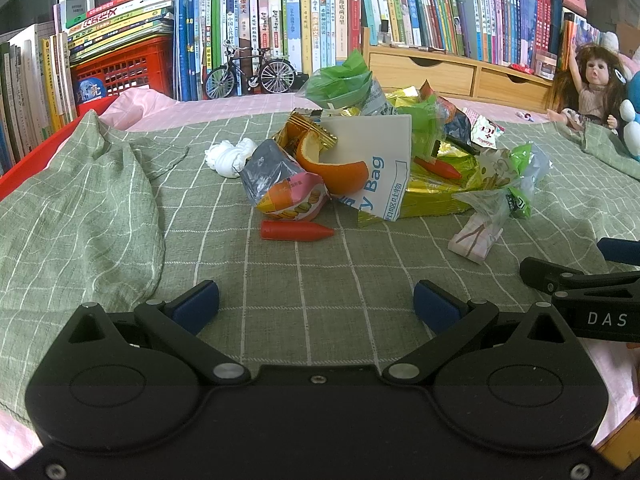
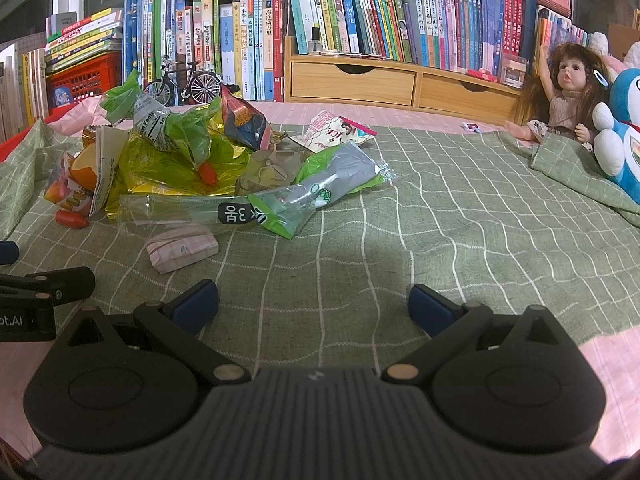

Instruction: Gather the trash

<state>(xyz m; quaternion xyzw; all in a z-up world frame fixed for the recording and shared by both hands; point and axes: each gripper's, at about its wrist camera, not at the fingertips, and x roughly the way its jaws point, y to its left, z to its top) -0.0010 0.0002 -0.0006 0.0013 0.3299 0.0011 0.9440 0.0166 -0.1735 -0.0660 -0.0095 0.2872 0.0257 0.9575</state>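
A heap of trash lies on the green checked cloth (image 1: 312, 280): an orange peel (image 1: 332, 168), a white paper bag (image 1: 384, 160), a biscuit wrapper (image 1: 288, 196), a red wrapped stick (image 1: 296, 231), a white tissue wad (image 1: 230, 156) and a small pink packet (image 1: 474, 240). My left gripper (image 1: 316, 304) stands open well short of the heap, nothing between its fingers. My right gripper (image 2: 314, 304) is open too, over bare cloth, with the pink packet (image 2: 182, 248) to its front left and a long clear green wrapper (image 2: 260, 208) beyond. Each gripper shows at the edge of the other's view.
Rows of books (image 1: 320, 20) and a wooden drawer unit (image 2: 400, 80) line the back. A model bicycle (image 1: 250, 72) and a red crate (image 1: 124, 64) stand behind the heap. A doll (image 2: 560, 100) and a blue plush toy (image 2: 624, 136) sit at the right. The cloth bunches up (image 1: 80, 200) at left.
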